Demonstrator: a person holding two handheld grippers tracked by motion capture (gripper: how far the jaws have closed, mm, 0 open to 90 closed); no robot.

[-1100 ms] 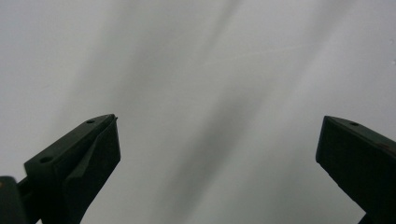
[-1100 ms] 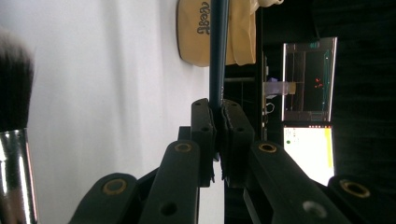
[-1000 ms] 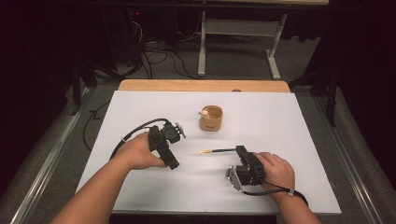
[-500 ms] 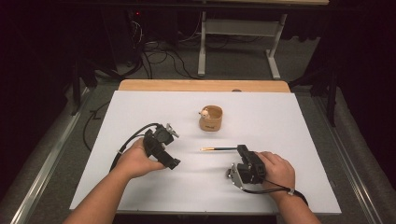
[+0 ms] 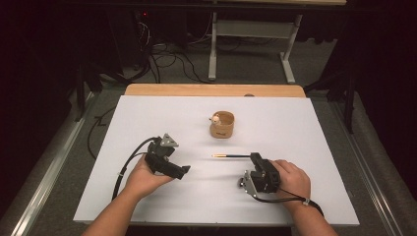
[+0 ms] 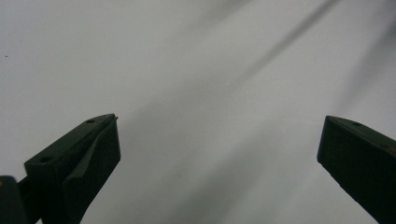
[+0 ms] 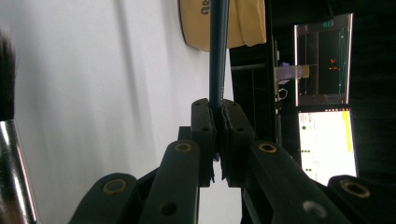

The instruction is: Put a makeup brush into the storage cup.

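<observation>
A thin dark stick [image 5: 233, 156] with a yellow tip lies level just above the white table top [image 5: 305, 147], pointing left. My right gripper [image 5: 255, 159] is shut on its right end; in the right gripper view the jaws [image 7: 218, 109] clamp the teal shaft [image 7: 218, 51], which runs toward a tan cup [image 7: 243, 23]. That cup [image 5: 222, 124] stands upright behind the stick, with a small white thing on its rim. My left gripper [image 5: 184, 171] hangs low at front left, open, nothing between its jaws [image 6: 219, 149].
A blurred brush with a silver ferrule [image 7: 11, 163] and black bristles shows at the left edge of the right gripper view. A wooden strip [image 5: 211, 90] borders the far table edge. Cables and a metal stand [image 5: 246, 44] are on the floor beyond.
The left gripper has sunk toward the table and drifted nearer the front edge, still open. The right gripper and the stick have stayed put.
</observation>
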